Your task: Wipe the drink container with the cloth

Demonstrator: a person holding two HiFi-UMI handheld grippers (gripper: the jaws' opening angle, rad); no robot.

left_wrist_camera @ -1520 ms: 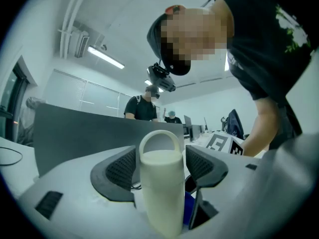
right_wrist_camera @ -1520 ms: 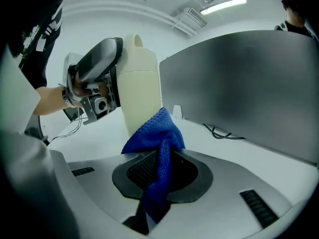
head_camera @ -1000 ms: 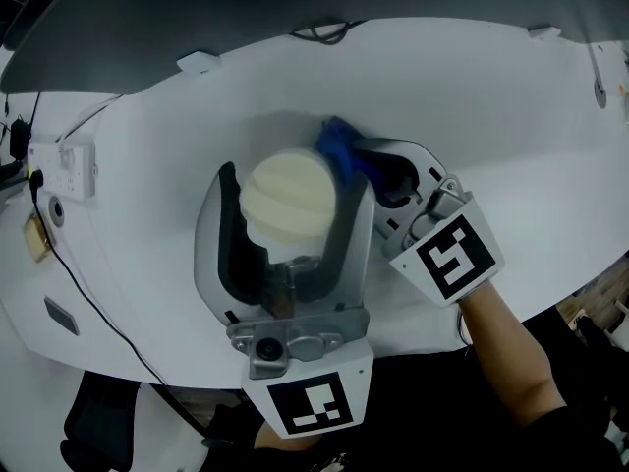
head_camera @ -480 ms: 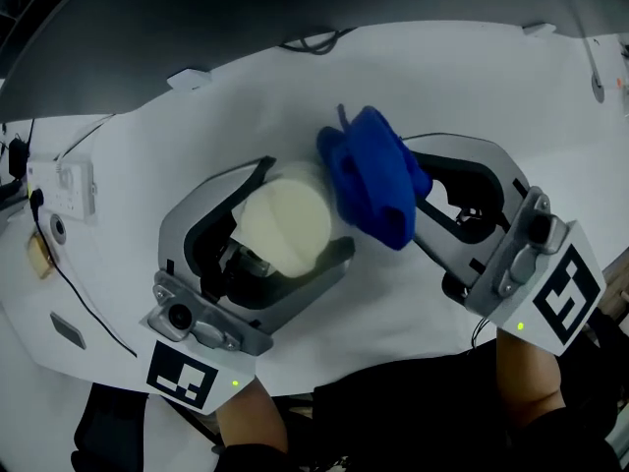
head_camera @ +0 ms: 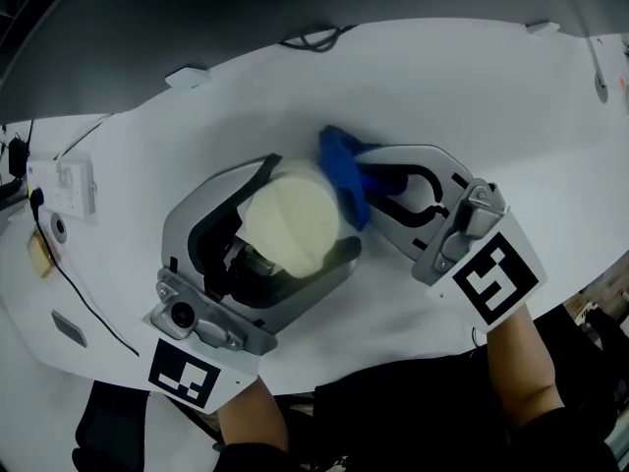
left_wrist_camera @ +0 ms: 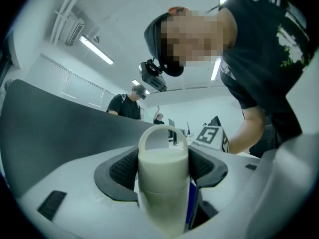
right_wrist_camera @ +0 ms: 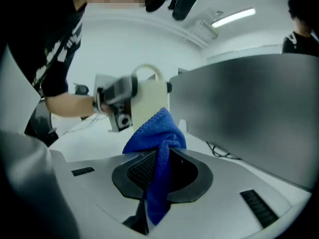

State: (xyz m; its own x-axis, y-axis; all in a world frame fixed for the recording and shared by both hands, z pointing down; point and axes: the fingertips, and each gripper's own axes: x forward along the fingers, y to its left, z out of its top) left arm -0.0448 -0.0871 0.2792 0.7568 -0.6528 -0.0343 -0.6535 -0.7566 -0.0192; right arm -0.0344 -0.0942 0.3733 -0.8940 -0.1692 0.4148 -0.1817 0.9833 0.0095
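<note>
Left gripper (left_wrist_camera: 163, 169) jaws, just narrowed, clasp the drink container (head_camera: 290, 226); right gripper (right_wrist_camera: 158, 172) jaws pinch the cloth (head_camera: 344, 177), now seemingly against it.

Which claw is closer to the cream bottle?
Left. The left gripper has just closed its jaws on the cream bottle; the right gripper sits beside it, holding a blue cloth at its side.

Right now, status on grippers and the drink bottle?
Left gripper just closed on cream drink bottle. Right gripper pinches blue cloth at bottle's side. Nothing blocking.
</note>
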